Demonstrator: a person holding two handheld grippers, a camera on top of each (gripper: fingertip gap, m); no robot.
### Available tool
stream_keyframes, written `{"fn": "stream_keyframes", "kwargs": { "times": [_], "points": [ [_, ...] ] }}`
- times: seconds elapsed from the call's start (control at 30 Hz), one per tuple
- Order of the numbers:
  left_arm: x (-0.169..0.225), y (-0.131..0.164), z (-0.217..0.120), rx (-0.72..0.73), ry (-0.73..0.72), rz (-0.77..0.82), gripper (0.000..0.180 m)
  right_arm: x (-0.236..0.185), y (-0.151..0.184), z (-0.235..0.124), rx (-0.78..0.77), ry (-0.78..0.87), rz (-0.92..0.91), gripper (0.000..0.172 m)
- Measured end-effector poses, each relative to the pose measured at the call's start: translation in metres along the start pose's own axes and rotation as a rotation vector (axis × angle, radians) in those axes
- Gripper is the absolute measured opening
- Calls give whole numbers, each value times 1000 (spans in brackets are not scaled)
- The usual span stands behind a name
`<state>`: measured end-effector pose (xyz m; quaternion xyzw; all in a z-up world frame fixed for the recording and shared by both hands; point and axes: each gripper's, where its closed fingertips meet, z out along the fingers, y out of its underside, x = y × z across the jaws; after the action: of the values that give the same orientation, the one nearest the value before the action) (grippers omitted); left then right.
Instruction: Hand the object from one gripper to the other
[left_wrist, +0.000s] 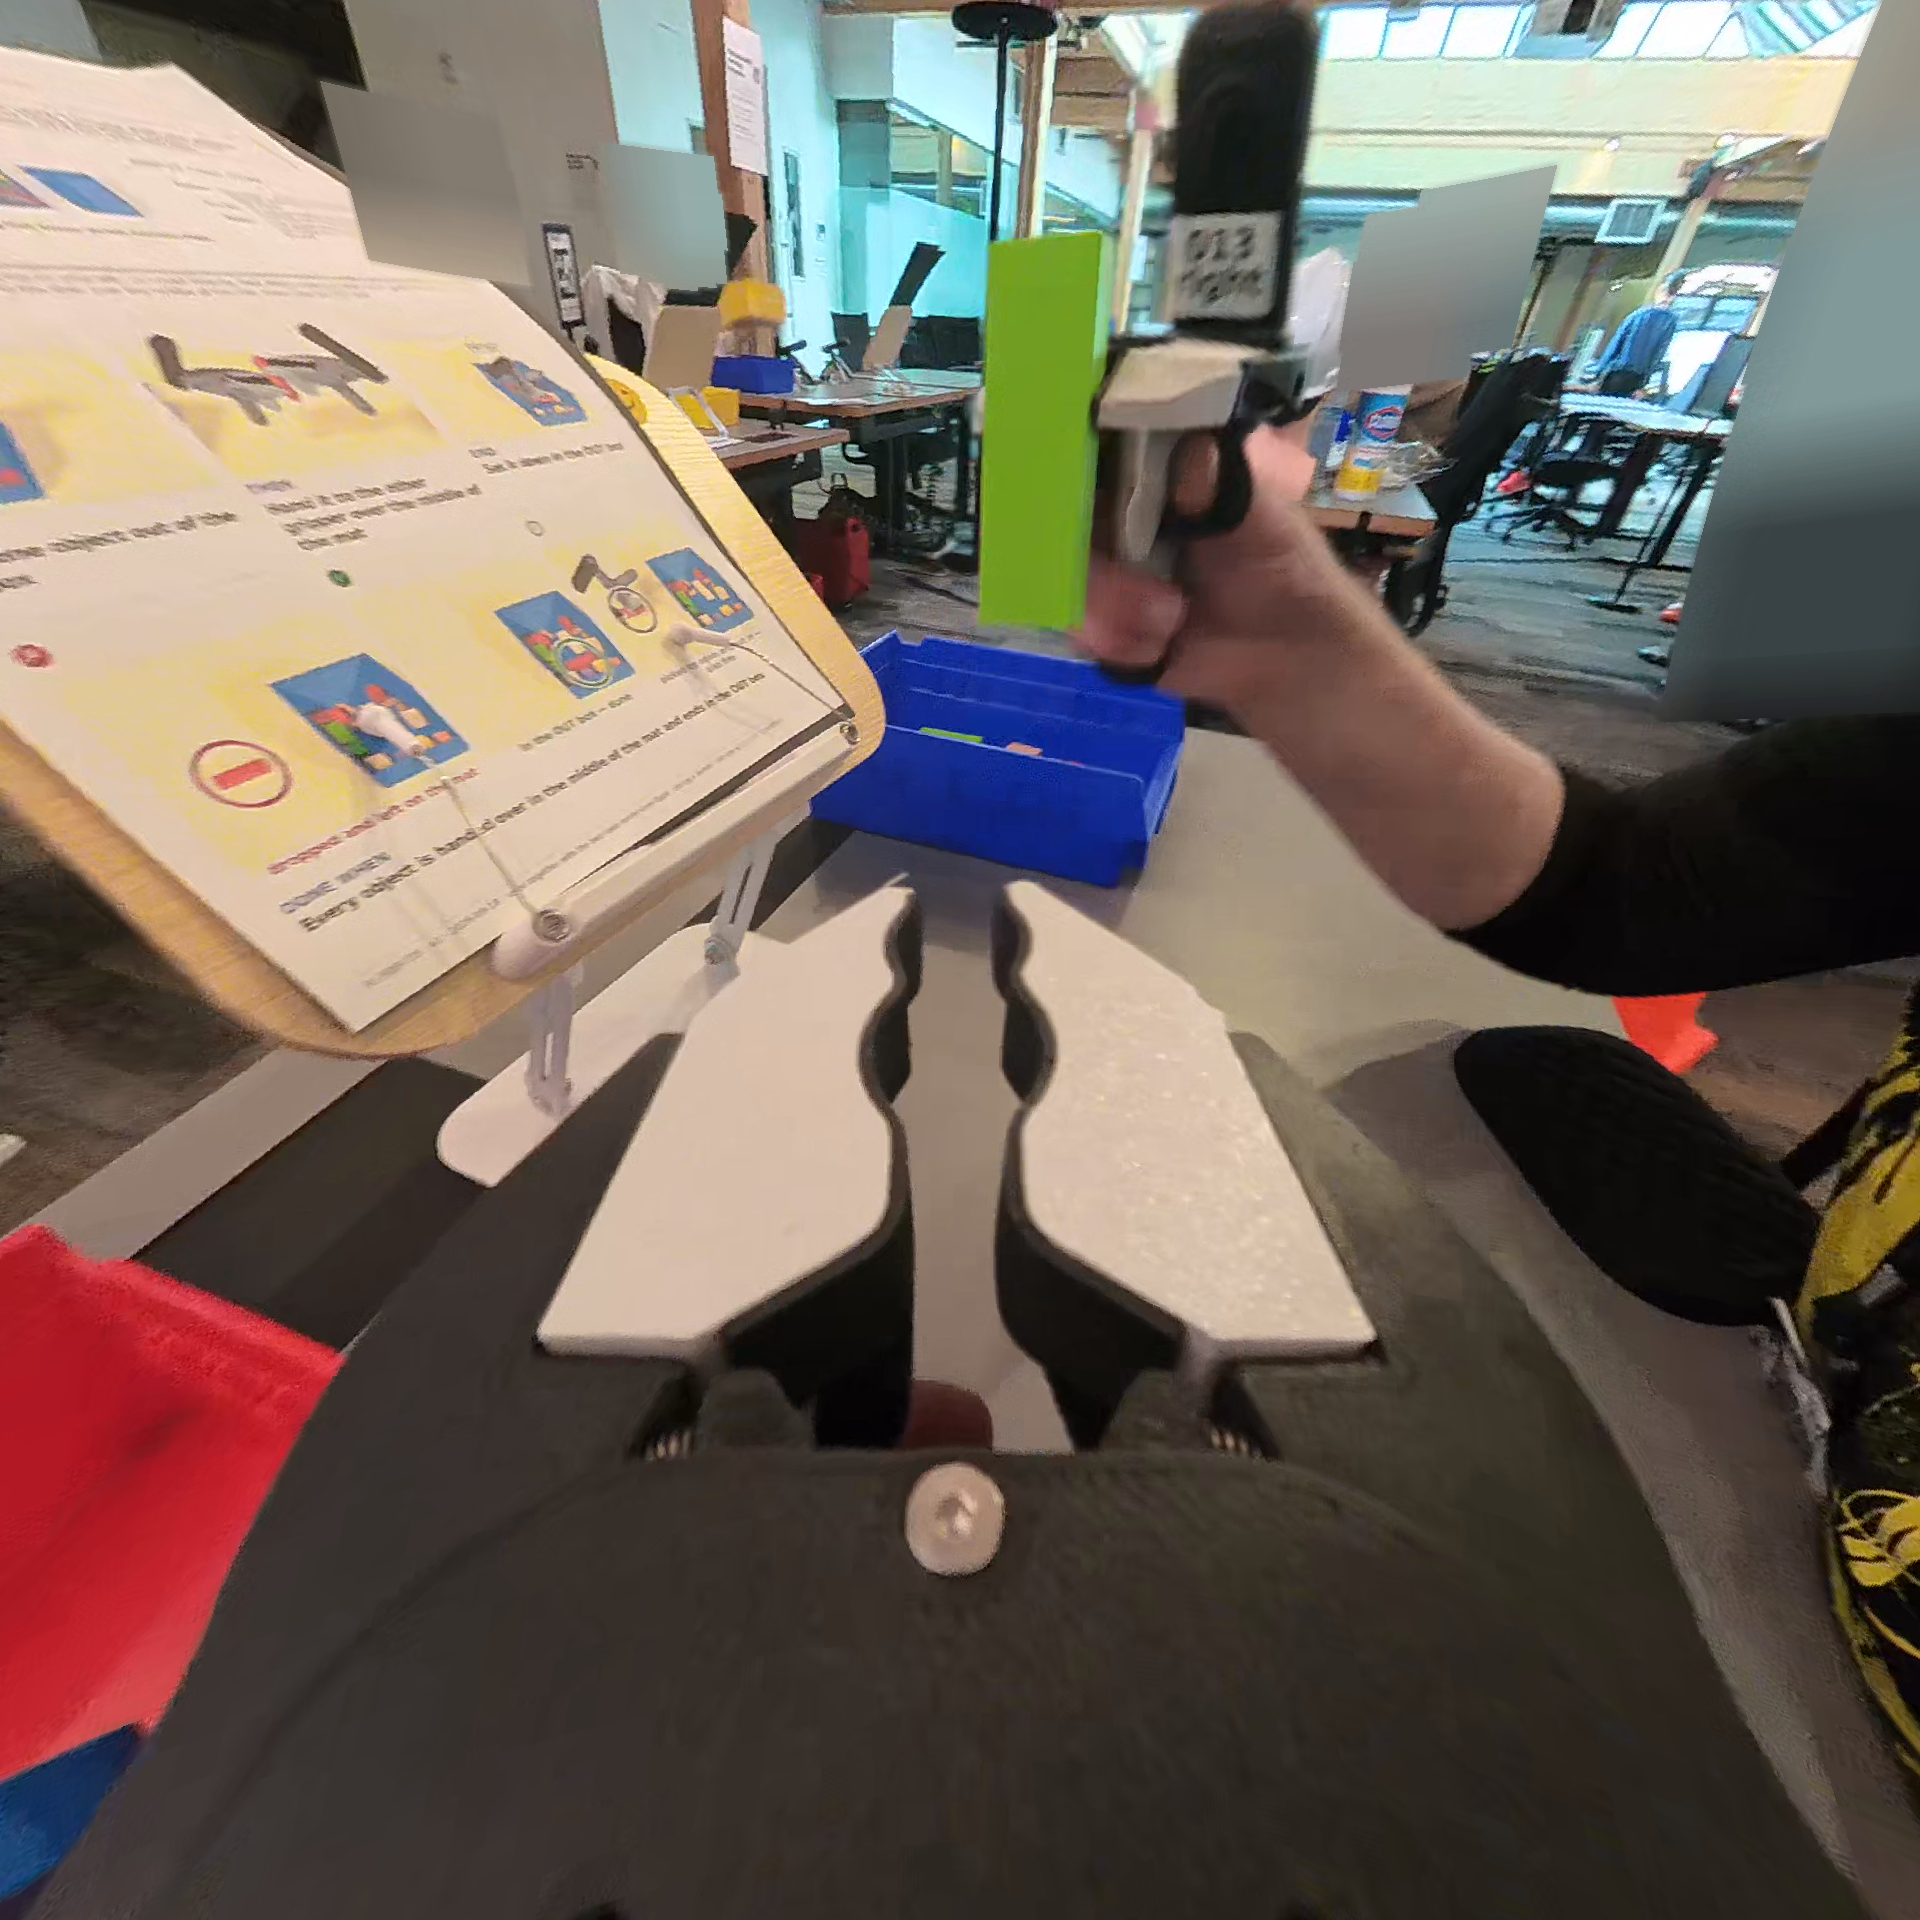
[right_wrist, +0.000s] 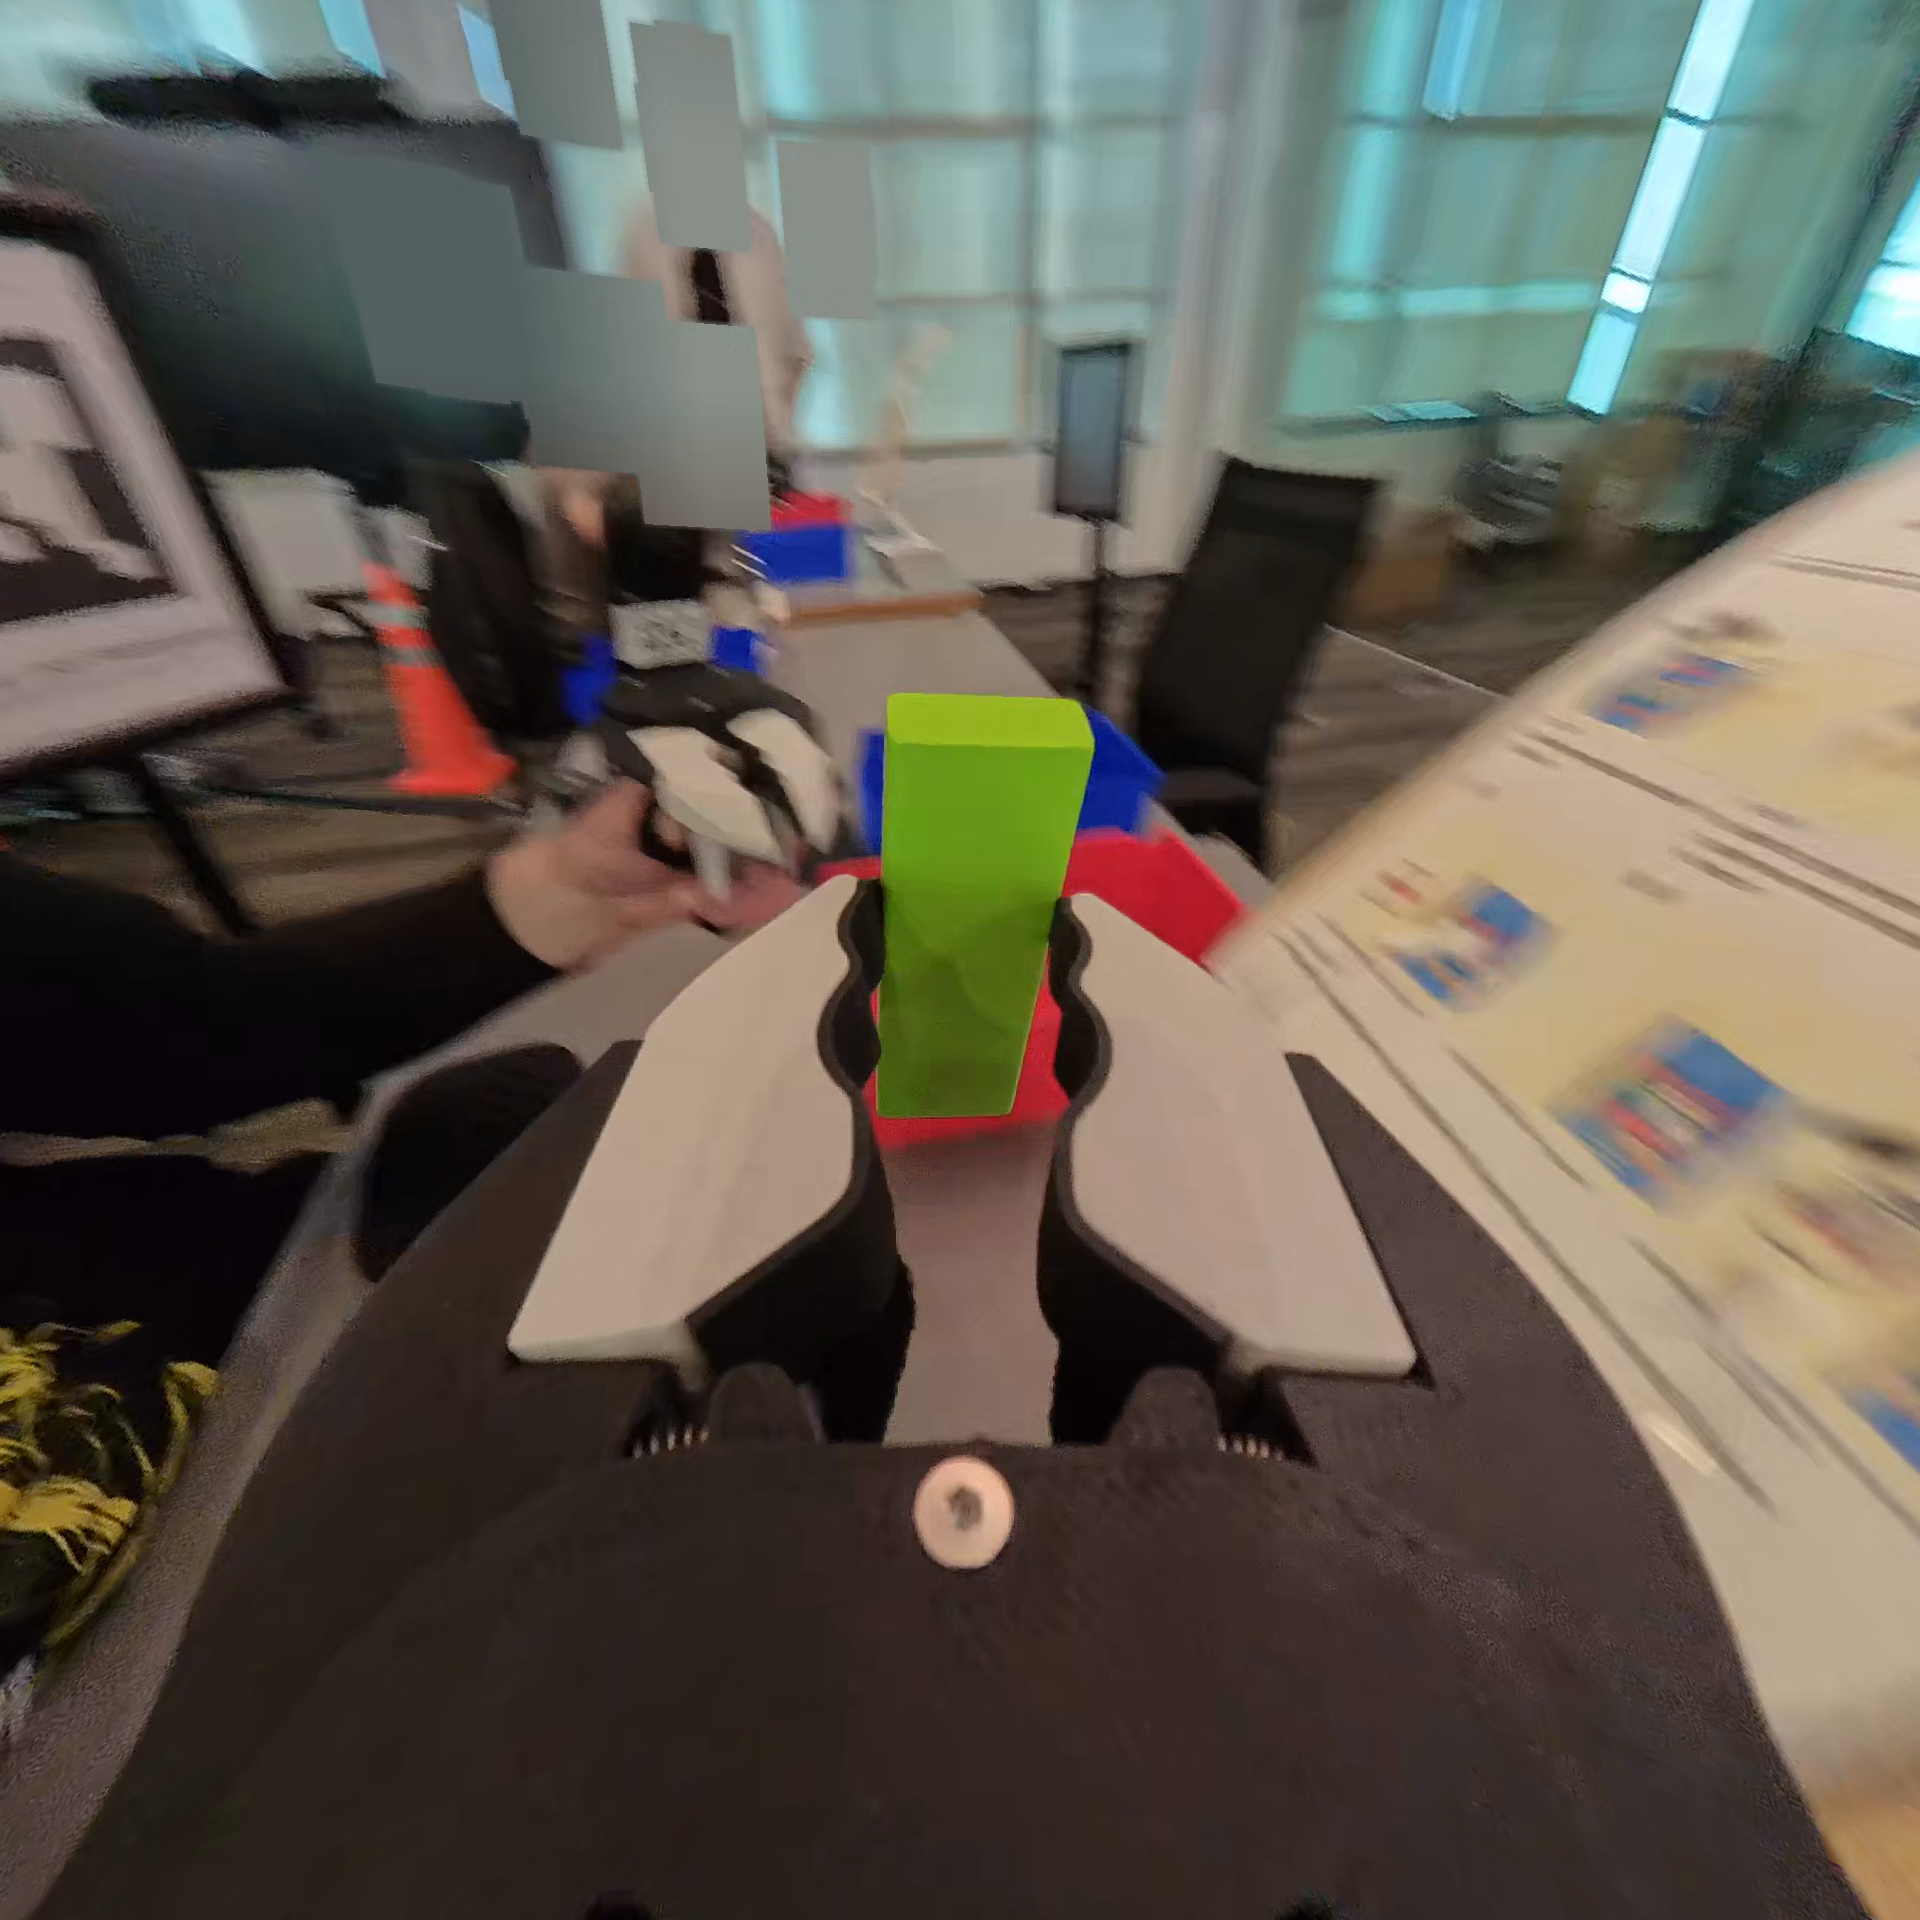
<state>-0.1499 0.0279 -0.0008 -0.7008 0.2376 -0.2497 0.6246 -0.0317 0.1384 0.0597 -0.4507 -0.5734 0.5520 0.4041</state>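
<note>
Clearly clamped between the 2 black-lined pads (right_wrist: 1070, 961) of the right gripper (right_wrist: 964, 914): a tall lime-green rectangular block (right_wrist: 977, 894), upright, pads pressed against its lower sides, top end well clear above the fingertips. Seen also from the left wrist view, up in the air to the far right, above the far blue plastic bin (left_wrist: 997, 769), with the person's right hand (left_wrist: 1226, 582) wrapped round the grip and a black sleeve trailing off to the right. Left gripper (left_wrist: 956, 925) bare, jaws nearly together with a narrow slot of grey tabletop (left_wrist: 1351, 935) showing through between them, nothing between the white fingers (left_wrist: 790, 1122). Pointed toward the blue bin, which sits far on the table and holds a few small coloured pieces, too blurred to name. At left, near, a tilted wooden board carrying a printed instruction sheet (left_wrist: 364, 644) on a white stand. Near left corner: edge of a red plastic bin (left_wrist: 135, 1455). From the right wrist view, left gripper lower and off to the left of the block, apart from it, held in the person's left hand (right_wrist: 592, 883); red bin and a second blue bin (right_wrist: 1117, 774) directly behind the block. Orange traffic cone (right_wrist: 426, 696) farther left on the floor.
</note>
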Motion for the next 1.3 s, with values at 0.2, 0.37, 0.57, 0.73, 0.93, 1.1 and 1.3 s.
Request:
{"fn": "stream_keyframes", "kwargs": {
  "times": [0.2, 0.37, 0.57, 0.73, 0.93, 1.1, 1.3],
  "points": [
    [-6, 13, -23, -16, -46, -11, 0, 89, 65, -167, -290, 528, 172, 29],
    [-8, 20, -33, -12, -64, -31, 0, 120, 169, -229, -502, 693, 410, 29],
    [-7, 26, -44, -46, -91, -9, 0, 133, 257, -253, -667, 769, 592, 29],
    [-14, 30, -56, -36, -110, -26, 0, 135, 299, -254, -857, 773, 647, 29],
    [-18, 38, -59, -47, -111, -39, 0, 142, 312, -260, -1015, 819, 658, 29],
    [-24, 44, -65, -64, -122, -41, 0, 135, 324, -270, -1136, 798, 687, 29],
    [-29, 49, -69, -76, -126, -54, 0, 141, 333, -291, -1222, 842, 684, 29]
  ]
}}
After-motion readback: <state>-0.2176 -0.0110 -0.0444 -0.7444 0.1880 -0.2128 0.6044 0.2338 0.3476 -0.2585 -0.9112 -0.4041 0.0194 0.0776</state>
